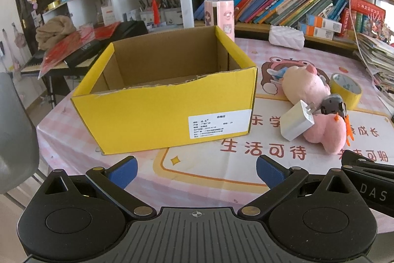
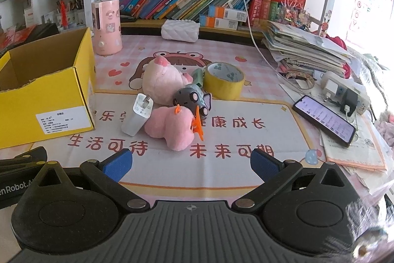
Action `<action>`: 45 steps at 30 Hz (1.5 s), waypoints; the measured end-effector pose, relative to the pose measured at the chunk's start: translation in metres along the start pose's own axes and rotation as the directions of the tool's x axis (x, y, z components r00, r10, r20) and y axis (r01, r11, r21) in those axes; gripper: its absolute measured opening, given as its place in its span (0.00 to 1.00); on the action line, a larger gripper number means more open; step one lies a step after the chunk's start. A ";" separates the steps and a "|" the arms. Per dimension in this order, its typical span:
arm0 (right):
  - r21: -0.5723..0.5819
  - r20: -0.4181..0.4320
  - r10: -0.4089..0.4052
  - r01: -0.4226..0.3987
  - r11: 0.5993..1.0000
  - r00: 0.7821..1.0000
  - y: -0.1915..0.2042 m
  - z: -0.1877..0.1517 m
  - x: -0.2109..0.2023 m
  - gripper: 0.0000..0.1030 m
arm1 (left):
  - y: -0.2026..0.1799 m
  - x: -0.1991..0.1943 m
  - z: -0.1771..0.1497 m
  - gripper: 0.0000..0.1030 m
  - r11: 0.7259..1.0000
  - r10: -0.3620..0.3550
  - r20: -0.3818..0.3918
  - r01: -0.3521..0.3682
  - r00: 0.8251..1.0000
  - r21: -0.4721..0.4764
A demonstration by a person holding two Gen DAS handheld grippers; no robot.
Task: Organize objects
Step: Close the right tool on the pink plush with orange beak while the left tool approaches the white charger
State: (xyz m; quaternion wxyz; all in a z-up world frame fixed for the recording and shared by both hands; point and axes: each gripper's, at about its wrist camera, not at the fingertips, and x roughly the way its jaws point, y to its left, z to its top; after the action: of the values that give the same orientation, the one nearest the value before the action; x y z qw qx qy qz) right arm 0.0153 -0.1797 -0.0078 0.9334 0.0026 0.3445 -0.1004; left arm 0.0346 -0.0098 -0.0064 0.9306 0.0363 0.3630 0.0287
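left wrist view: left gripper [image 1: 196, 170] is held low over the table mat [image 1: 209, 164], jaws spread wide with nothing between the blue pads [image 1: 124, 170]. an open yellow cardboard box [image 1: 162, 112] is recorded at 12 o'clock of the gripper, standing upright on the mat; no contents can be seen inside it, though its floor is hidden by the near wall. a white label is carried on its near wall.

right wrist view: right gripper [image 2: 190, 164] is likewise held low, jaws spread wide and unloaded. a cluster of loose items is listed at 12 o'clock of it:
- white charger plug [image 2: 136, 116], leaning against a pink plush toy [image 2: 170, 128], touching it at the toy's 9 o'clock.
- cream plush toy [image 2: 162, 80], behind the pink one.
- grey toy car [image 2: 193, 100], resting on the plush pile, tilted.
- yellow tape roll [image 2: 224, 80], upright on its edge face, just beside the car at 1 o'clock.
- orange plastic piece [image 2: 197, 126], touching the pink plush; its kind cannot be told.

the box is seen at 10 o'clock, apart from the cluster. a smartphone [image 2: 323, 120], screen lit, is noted at 2 o'clock, well apart. a pink cylinder container [image 2: 107, 27] is placed behind the box.
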 end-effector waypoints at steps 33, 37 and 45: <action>-0.102 -0.048 0.223 -0.227 0.969 0.974 -0.038 0.046 0.075 0.88 | -0.044 0.037 0.025 1.00 0.995 0.034 -0.068 -0.040 0.997 -0.087; -0.105 -0.069 0.247 -0.253 0.962 0.967 -0.045 0.049 0.086 0.88 | -0.051 0.038 0.026 1.00 0.994 0.056 -0.073 -0.063 0.996 -0.093; -0.127 -0.094 0.299 -0.310 0.942 0.950 -0.051 0.051 0.100 0.79 | -0.060 0.038 0.025 1.00 0.992 0.059 -0.073 -0.067 0.996 -0.108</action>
State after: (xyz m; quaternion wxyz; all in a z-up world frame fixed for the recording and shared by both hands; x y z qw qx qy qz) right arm 0.1123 -0.2517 -0.0299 0.9223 -0.0061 0.3801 0.0697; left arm 0.0805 -0.0672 -0.0188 0.9166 -0.0047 0.3919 0.0793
